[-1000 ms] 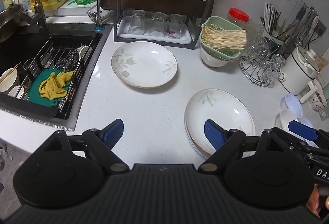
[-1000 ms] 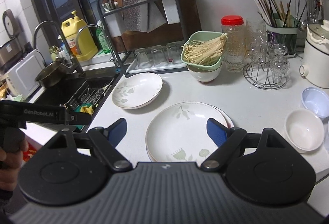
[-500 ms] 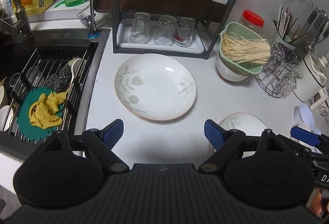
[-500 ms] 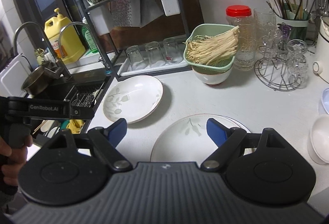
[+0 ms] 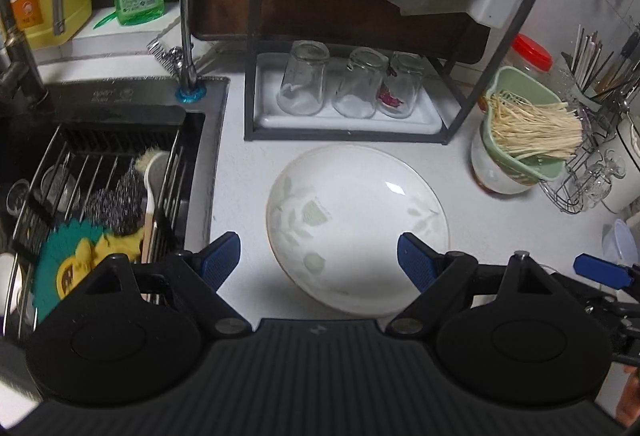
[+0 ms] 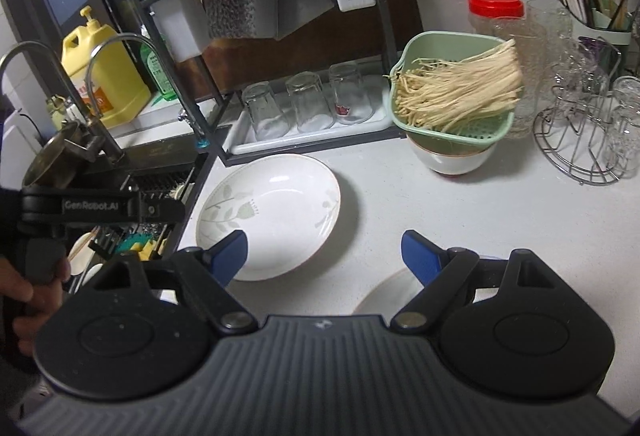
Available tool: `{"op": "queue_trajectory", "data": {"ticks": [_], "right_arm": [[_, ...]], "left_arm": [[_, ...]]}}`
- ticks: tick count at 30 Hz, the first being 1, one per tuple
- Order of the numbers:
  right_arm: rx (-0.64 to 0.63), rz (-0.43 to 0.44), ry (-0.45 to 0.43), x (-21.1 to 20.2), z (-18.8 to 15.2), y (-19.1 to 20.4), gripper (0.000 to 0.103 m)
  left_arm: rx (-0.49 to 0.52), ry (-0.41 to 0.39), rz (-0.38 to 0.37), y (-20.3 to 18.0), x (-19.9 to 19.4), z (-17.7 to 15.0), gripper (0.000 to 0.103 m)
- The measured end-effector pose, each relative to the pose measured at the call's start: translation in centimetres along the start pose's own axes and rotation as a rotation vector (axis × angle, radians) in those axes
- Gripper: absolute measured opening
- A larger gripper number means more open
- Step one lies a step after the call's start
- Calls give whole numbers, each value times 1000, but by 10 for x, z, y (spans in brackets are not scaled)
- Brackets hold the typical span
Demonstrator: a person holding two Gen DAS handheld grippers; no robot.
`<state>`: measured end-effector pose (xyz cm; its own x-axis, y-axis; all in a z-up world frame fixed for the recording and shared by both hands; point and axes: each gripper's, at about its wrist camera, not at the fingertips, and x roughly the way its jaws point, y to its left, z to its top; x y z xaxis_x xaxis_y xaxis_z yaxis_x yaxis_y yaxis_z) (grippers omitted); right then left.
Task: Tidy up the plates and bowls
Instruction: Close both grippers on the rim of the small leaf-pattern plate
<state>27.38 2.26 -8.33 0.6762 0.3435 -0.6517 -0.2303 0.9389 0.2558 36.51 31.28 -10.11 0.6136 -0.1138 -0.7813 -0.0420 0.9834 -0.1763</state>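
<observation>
A white plate with a pale green leaf print [image 5: 356, 228] lies on the white counter in front of the glass rack; it also shows in the right wrist view [image 6: 272, 212]. My left gripper [image 5: 318, 260] is open and empty, its fingertips on either side of the plate's near half, above it. My right gripper [image 6: 324, 256] is open and empty, just right of that plate. The rim of a stack of plates [image 6: 384, 292] shows beneath its right finger. A white bowl [image 6: 452, 160] sits under a green strainer of noodles [image 6: 456, 96].
The sink [image 5: 100, 164] with a wire rack, scrubbers and a cloth is at the left. A black rack with upturned glasses [image 5: 344, 84] stands behind the plate. A wire glass stand [image 6: 588, 132], a red-lidded jar [image 6: 496, 12] and a small pale bowl [image 5: 620, 240] are at the right.
Both grippers have moved forward and left toward the lone plate. The plate stack has slid out of the left wrist view and almost out of the right. Both stay open.
</observation>
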Motion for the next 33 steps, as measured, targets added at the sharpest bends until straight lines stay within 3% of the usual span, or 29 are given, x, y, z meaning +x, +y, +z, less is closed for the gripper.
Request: {"op": "queue_trajectory", "data": {"ticks": [11, 13, 21, 24, 28, 33], "right_arm": [[21, -29, 61, 58, 22, 16, 74], [23, -38, 84, 69, 22, 18, 65], [135, -121, 175, 114, 20, 5, 48], [170, -127, 207, 128, 18, 2, 37], [176, -143, 241, 140, 18, 2, 25], [161, -147, 241, 148, 21, 5, 13]], "left_arm": [[-5, 49, -26, 35, 52, 28, 88], [-6, 78, -38, 40, 64, 29, 87], [55, 165, -66, 41, 104, 32, 87], [63, 218, -100, 44, 117, 34, 81], [83, 265, -130, 45, 131, 38, 64], [141, 251, -130, 42, 142, 46, 51]]}}
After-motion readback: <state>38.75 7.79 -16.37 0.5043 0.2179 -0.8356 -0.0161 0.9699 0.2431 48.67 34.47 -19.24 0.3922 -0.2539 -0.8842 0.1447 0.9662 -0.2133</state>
